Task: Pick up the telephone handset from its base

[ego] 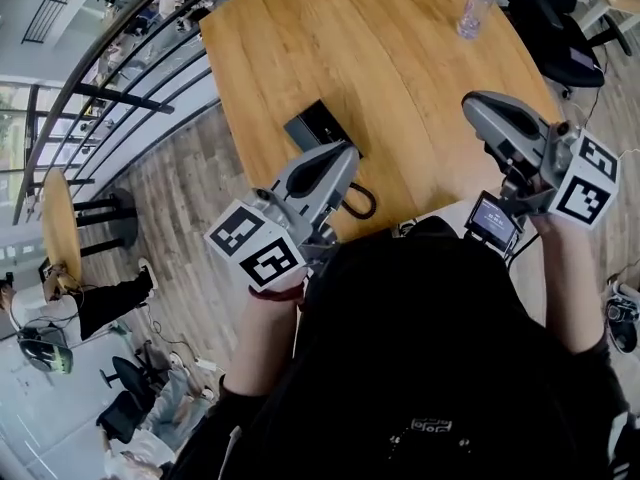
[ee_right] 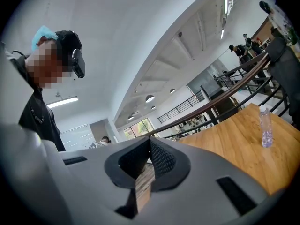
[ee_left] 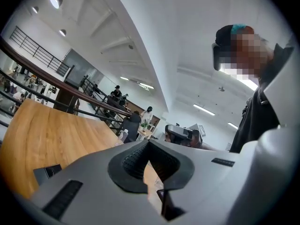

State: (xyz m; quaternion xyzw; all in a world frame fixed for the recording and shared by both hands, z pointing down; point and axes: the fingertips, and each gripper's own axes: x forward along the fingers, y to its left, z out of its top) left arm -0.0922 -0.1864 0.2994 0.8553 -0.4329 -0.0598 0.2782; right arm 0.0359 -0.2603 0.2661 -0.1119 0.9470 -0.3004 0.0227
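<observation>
The black telephone (ego: 318, 128) lies near the front left of the wooden table (ego: 380, 58), and its black cord (ego: 360, 204) loops at the table's edge. My left gripper (ego: 347, 152) hovers just in front of the phone and covers its near end, with the jaws closed together and nothing between them. In the left gripper view a dark corner of the phone (ee_left: 47, 171) shows low on the left beside the left gripper (ee_left: 149, 142). My right gripper (ego: 470, 103) is over the table's right side, away from the phone; its tips meet in the right gripper view (ee_right: 150, 139).
A clear water bottle (ego: 473, 10) stands at the table's far right, also seen as the bottle (ee_right: 266, 128) in the right gripper view. A black office chair (ego: 555, 18) stands beyond the table. A railing (ego: 120, 88) runs along the left, with a drop to a lower floor.
</observation>
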